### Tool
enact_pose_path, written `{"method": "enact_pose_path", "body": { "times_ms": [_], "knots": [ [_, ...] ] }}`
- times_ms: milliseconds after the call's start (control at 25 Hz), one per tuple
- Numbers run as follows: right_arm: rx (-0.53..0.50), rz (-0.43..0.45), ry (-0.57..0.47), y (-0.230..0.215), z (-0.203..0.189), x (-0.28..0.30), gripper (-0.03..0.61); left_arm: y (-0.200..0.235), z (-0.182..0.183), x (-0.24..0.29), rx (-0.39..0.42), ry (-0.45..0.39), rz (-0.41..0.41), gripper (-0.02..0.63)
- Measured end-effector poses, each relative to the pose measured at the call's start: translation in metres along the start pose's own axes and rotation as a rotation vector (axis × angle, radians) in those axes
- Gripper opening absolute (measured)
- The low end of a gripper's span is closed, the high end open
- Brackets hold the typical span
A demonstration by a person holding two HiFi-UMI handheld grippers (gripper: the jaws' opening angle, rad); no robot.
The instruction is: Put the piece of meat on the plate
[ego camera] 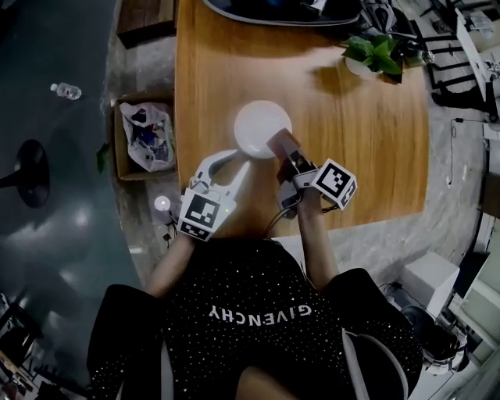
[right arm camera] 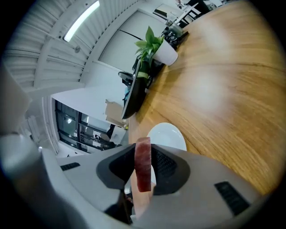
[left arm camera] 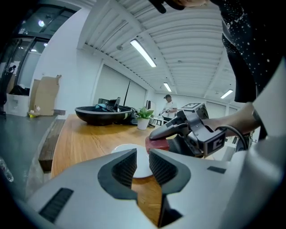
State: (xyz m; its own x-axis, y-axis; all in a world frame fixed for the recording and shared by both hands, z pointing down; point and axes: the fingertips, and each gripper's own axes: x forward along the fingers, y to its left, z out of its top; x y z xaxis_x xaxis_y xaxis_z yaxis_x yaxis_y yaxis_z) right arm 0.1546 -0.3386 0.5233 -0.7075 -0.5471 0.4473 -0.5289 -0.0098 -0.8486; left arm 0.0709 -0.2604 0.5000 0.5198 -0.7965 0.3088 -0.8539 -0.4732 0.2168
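Black speckled top (ego camera: pixel 258 328) of the person fills the bottom of the head view, nearest the lens. Both forearms reach fwd to a wooden counter (ego camera: pixel 351 117). Left gripper (ego camera: pixel 234 162) sits at the counter's near edge, tips just beside the near-left rim of a white plate (ego camera: pixel 262 125). Right gripper (ego camera: pixel 291 162) is at the plate's near-right side w/ a reddish piece of meat (ego camera: pixel 283 144) in its jaws. From this angle the meat overlaps the plate's rim; whether they touch can't be told. Farther back on the counter are a potted plant (ego camera: pixel 375 53) and, at the far edge, a dark bowl (ego camera: pixel 281 9). On the floor left of the counter are a cardboard box (ego camera: pixel 119 152) w/ a plastic bag (ego camera: pixel 148 137) inside, and a water bottle (ego camera: pixel 66 91).

Left gripper view: left gripper (left arm camera: pixel 143 167) jaws stand a little apart, nothing btwn them. Plate (left arm camera: pixel 127 147) shows just past the tips, on the counter (left arm camera: pixel 80 138). Right gripper (left arm camera: pixel 158 136) is just beyond at right, w/ the meat (left arm camera: pixel 157 144) pinched at the plate's rim. Bowl (left arm camera: pixel 105 114) and plant (left arm camera: pixel 144 118) are behind; a person (left arm camera: pixel 169 105) stands in the bkgd.

Right gripper view: right gripper (right arm camera: pixel 143 172) jaws pinch the meat (right arm camera: pixel 143 161) edge-on, upright btwn the ribbed pads. Plate (right arm camera: pixel 167 136) lies just ahead of the tips on the counter (right arm camera: pixel 223 89). Plant (right arm camera: pixel 156 49) and bowl (right arm camera: pixel 134 98) are beyond.
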Motion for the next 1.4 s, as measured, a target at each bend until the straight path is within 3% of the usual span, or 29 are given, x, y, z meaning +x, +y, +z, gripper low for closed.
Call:
{"method": "enact_pose_path", "body": {
  "times_ms": [520,840,1080,1200,1400],
  "knots": [
    [-0.107,0.017,0.211,0.001,-0.012,0.072,0.098,0.023,-0.011,0.006,-0.040,0.006,0.088,0.091],
    [-0.023,0.030,0.285,-0.004,-0.024,0.085,0.098,0.025,-0.014,0.006,-0.027,0.023,0.068,0.091],
    [-0.056,-0.002,0.315,-0.001,-0.029,0.084,0.103,0.023,-0.011,0.007,-0.015,0.018,0.056,0.091],
    [-0.073,0.010,0.320,0.005,-0.032,0.083,0.182,0.022,-0.010,0.004,-0.013,0.014,0.059,0.091],
    [-0.090,-0.047,0.314,0.001,-0.032,0.082,0.227,0.017,-0.012,-0.002,-0.026,0.017,0.049,0.091]
  ]
}}
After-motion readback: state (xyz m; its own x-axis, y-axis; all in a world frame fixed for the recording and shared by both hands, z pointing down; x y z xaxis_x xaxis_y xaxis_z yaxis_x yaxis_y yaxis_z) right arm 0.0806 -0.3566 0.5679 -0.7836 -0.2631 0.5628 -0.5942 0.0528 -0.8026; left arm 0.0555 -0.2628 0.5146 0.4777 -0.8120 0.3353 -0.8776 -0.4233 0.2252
